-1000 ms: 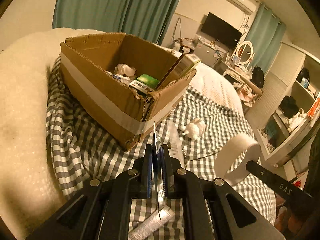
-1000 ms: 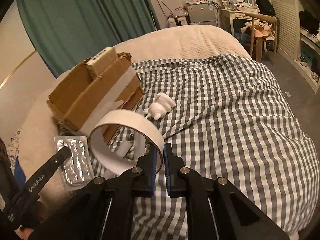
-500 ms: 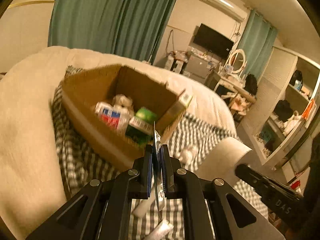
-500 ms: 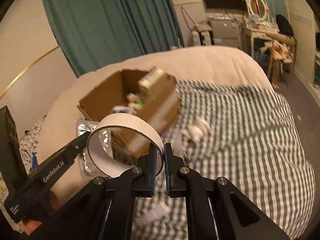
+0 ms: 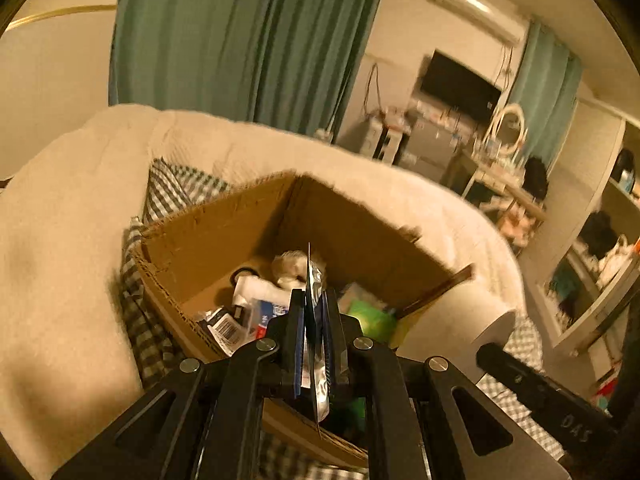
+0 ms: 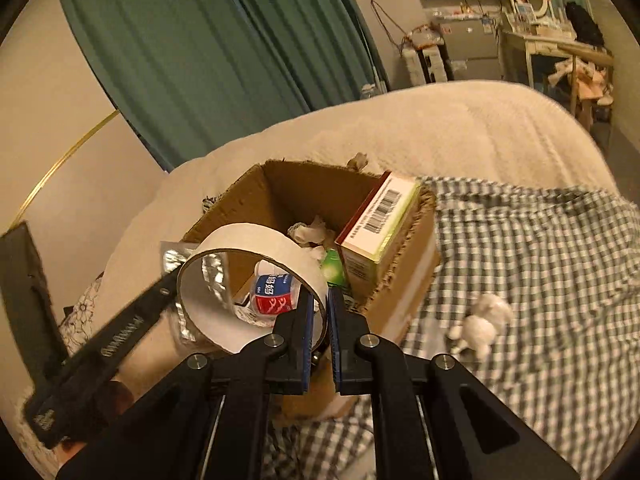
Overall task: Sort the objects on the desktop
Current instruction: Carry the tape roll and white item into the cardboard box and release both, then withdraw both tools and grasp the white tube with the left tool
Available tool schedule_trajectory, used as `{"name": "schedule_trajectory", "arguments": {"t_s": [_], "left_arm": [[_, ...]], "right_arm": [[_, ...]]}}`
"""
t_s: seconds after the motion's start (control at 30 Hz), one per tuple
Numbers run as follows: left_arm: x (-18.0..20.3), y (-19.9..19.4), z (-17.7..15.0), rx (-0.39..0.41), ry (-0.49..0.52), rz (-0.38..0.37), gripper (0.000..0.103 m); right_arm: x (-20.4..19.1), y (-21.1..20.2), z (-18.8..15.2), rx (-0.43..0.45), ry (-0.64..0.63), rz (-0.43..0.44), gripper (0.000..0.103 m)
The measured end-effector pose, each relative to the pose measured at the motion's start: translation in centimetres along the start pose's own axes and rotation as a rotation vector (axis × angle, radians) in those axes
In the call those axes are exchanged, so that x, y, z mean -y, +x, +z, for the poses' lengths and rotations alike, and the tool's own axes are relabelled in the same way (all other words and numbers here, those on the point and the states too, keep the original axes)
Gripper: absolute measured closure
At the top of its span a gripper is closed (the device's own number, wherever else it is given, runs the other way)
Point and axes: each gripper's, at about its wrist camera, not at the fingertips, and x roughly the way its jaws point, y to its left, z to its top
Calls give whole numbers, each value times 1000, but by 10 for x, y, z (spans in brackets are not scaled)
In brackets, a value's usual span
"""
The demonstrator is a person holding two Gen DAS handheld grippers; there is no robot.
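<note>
An open cardboard box sits on the bed and holds several items: a bottle with a blue and red label, crumpled tissue, a green packet and an upright carton with a barcode. My left gripper is shut on a silver foil blister pack, held edge-on over the box's near wall. My right gripper is shut on the rim of a white tape roll, which hangs above the box's near left corner. The foil pack shows through the roll.
A grey checked cloth covers the bed to the right, with a small white figurine lying on it beside the box. A cream blanket surrounds the box. Green curtains hang behind; shelves and a desk stand far right.
Both grippers have risen and moved forward over the box with their loads. The box's inside now lies straight ahead, and the tube seen on the cloth has dropped out of view.
</note>
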Motion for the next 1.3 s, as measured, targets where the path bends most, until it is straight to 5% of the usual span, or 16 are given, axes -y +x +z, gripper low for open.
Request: {"name": "schedule_trajectory", "arguments": {"t_s": [0.07,0.13,0.17,0.23,0.27,0.3,0.57,0.67,0.77,0.9,0.97,1.03,1.13,1.3], "left_arm": [[-3,14,0,-20,8,5,95],[-3,23,1,-40,16,-6,94],[-3,26,2,-52,16,-17,89],[-3,31,2,-95,16,-3,64],[-3,32,1,-114,12,10,37],[-3,30,-1,-118,3,13,26],[9,-16,-36,-148,-3,6,24],[24,-42,-71,-145,-14,81,19],[42,-57,-114,-155,-5,40,19],[71,-49,-155,-234,144,19,19],[79,-43,-165,-288,200,67,19],[82,-37,-170,-329,187,43,19],[82,-25,-179,-374,159,5,19],[75,3,-186,-450,71,42,16]], "right_arm": [[2,7,1,4,15,20,88],[4,9,0,20,14,20,43],[4,7,0,33,12,16,38],[8,-2,-3,75,2,12,38],[11,-7,-5,89,0,8,38],[16,-16,-8,105,0,-2,38],[51,-85,-45,124,-19,-125,38],[66,-112,-62,159,27,-158,38],[71,-131,-81,162,59,-146,38],[63,-151,-113,125,-23,-178,38],[61,-156,-124,118,-49,-193,33],[65,-162,-142,122,-41,-200,23],[75,-162,-160,109,-18,-192,22],[88,-147,-183,66,29,-192,16]]}}
